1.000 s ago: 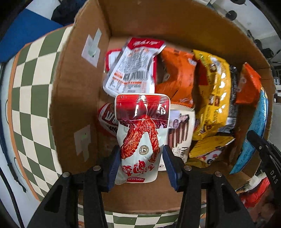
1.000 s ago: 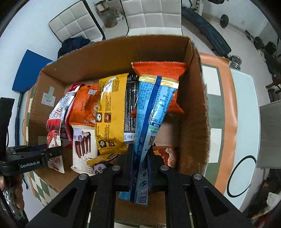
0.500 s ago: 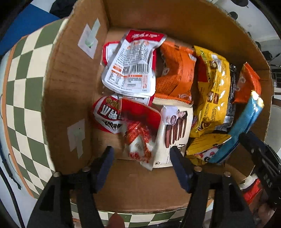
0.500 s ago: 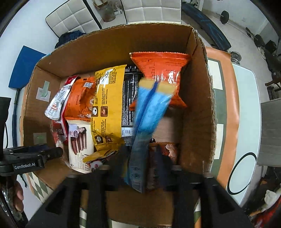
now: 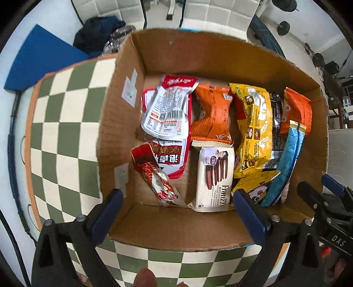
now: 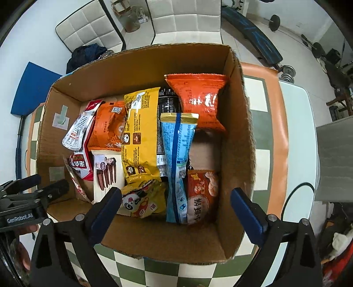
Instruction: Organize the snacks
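An open cardboard box (image 5: 123, 110) (image 6: 240, 132) on the checkered table holds several snack packets. The red-and-white chicken-wing pouch (image 5: 158, 178) lies tilted in the box's near left corner. The long blue packet (image 6: 177, 163) (image 5: 284, 163) lies in the box between a yellow bag (image 6: 140, 136) and an orange-red packet (image 6: 201, 196). My left gripper (image 5: 176, 212) is open and empty above the box's near wall. My right gripper (image 6: 175, 207) is open and empty over the near wall too. Each gripper shows at the edge of the other's view.
The green-and-cream checkered cloth (image 5: 59, 123) has an orange border. A white cookie packet (image 5: 217, 174), orange bags (image 5: 211, 114) and a large orange bag (image 6: 198, 99) fill the box. White chairs (image 6: 185, 19), a blue mat (image 5: 39, 59) and gym gear stand beyond the table.
Both grippers opened and pulled back. The left let go of the red-and-white pouch, which dropped into the box's left corner. The right let go of the blue packet, which now lies in the box.
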A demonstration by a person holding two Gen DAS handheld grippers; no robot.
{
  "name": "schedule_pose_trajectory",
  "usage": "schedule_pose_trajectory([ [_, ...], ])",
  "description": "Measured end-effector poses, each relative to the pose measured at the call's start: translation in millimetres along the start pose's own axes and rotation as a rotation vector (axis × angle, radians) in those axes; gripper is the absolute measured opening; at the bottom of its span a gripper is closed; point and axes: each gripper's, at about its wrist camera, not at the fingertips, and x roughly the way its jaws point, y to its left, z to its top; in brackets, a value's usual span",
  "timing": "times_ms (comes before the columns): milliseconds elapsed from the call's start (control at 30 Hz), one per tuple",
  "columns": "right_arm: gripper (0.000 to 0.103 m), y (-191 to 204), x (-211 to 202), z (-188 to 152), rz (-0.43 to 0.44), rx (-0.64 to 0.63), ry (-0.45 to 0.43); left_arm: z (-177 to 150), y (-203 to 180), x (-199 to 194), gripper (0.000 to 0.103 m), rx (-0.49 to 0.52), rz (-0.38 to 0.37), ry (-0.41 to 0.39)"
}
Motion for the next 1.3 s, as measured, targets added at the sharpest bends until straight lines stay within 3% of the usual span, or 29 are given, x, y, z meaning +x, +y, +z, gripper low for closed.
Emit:
schedule_pose_trajectory([
  [267,0.101,-3,-15,-17,-0.024,0.016,-0.036,-19,-12,-28,0.102,0.020,0.034,-0.097],
  [533,0.101,-1,-62,-49,-0.037,0.016,-0.142,-52,-19,-77,0.102,0.017,0.056,-0.275],
  [733,0.102,2,-115,-89,-0.039,0.014,-0.263,-96,-25,-130,0.102,0.022,0.042,-0.417],
  [933,0.102,3,-170,-134,-0.014,0.033,-0.363,-140,-23,-167,0.102,0.025,0.032,-0.507],
  [1300,0.102,14,-254,-217,0.022,0.005,-0.491,-216,-27,-228,0.102,0.068,0.009,-0.614],
])
